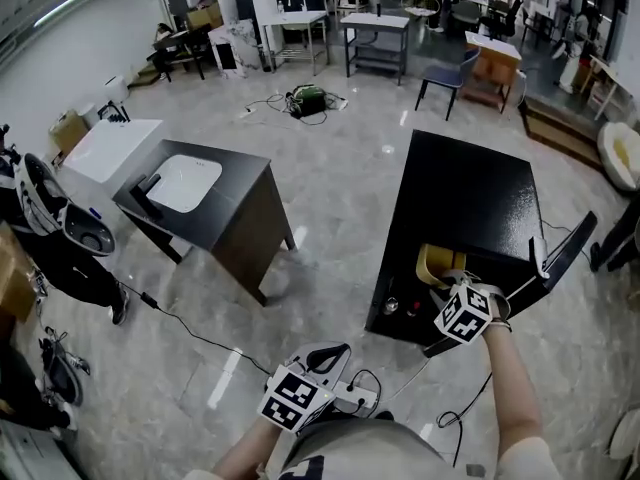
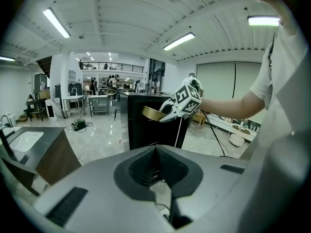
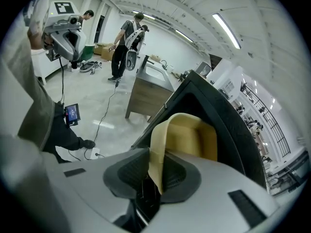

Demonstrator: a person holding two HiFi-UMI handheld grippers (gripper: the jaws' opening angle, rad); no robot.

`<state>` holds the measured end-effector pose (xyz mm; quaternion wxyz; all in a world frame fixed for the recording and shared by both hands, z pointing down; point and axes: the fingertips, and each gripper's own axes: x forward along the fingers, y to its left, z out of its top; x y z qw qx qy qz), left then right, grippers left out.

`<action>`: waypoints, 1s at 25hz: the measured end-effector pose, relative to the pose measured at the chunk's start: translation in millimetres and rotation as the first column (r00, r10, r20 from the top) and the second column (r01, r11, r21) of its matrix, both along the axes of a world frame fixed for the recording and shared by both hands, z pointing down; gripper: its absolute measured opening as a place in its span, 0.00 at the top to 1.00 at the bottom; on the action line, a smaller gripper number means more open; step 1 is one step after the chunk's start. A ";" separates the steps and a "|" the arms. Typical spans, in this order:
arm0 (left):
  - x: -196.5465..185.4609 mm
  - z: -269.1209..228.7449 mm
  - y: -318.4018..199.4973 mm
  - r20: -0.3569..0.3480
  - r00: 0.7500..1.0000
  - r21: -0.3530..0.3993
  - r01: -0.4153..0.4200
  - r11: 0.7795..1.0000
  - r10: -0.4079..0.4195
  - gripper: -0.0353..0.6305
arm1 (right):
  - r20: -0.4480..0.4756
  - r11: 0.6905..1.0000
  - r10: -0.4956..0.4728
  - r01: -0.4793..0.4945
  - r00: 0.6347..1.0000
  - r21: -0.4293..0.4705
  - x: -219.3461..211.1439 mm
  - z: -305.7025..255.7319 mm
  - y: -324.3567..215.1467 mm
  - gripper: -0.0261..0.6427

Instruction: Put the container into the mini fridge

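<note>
Hanging low by body, lower centre of head view: left claw, closed, nothing in it. Right claw pinched on rim wall of yellow container, right of centre, at open mouth of black mini fridge. Container likely light, thin-walled, slightly flexible; rim hold suits, gentle squeeze.

Room around me: a glossy pale stone floor crossed by black cables; to my left, a dark vanity cabinet with a white basin, beside a white counter; far ahead, metal-framed tables and a blue chair; overhead, a white ribbed ceiling with strip lights.
</note>
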<state>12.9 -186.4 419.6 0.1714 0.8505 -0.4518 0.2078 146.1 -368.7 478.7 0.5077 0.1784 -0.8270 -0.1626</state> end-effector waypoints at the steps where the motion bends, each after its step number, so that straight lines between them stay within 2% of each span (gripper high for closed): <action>1: -0.7 1.0 -0.3 0.001 1.000 -0.004 0.005 1.000 -0.005 0.86 | -0.004 1.000 0.003 -0.003 1.000 0.001 0.5 2.7 -5.1 0.86; 6: -9.0 9.3 3.2 -0.004 0.999 -0.019 0.037 0.999 -0.037 0.86 | -0.043 1.000 -0.005 0.005 0.999 -0.002 -4.2 17.7 -15.4 0.86; 14: -10.4 9.5 -1.5 -0.027 1.000 0.003 0.001 1.000 -0.001 0.86 | -0.061 0.999 0.016 -0.014 0.998 0.033 -2.0 16.3 -22.2 0.86; 18: -13.1 11.3 -4.6 -0.040 0.999 0.011 -0.002 1.000 0.003 0.86 | -0.084 0.999 0.019 -0.017 0.996 0.029 -1.7 24.4 -30.8 0.86; 22: -15.5 8.0 -12.7 -0.049 0.999 0.034 0.004 0.999 -0.002 0.86 | -0.101 0.998 0.018 -0.012 0.995 0.062 -0.9 20.4 -47.2 0.86; 25: -19.1 12.8 -9.0 -0.055 0.998 0.006 0.014 1.000 -0.014 0.86 | -0.105 0.999 0.012 -0.007 0.994 0.054 -2.2 25.9 -48.2 0.86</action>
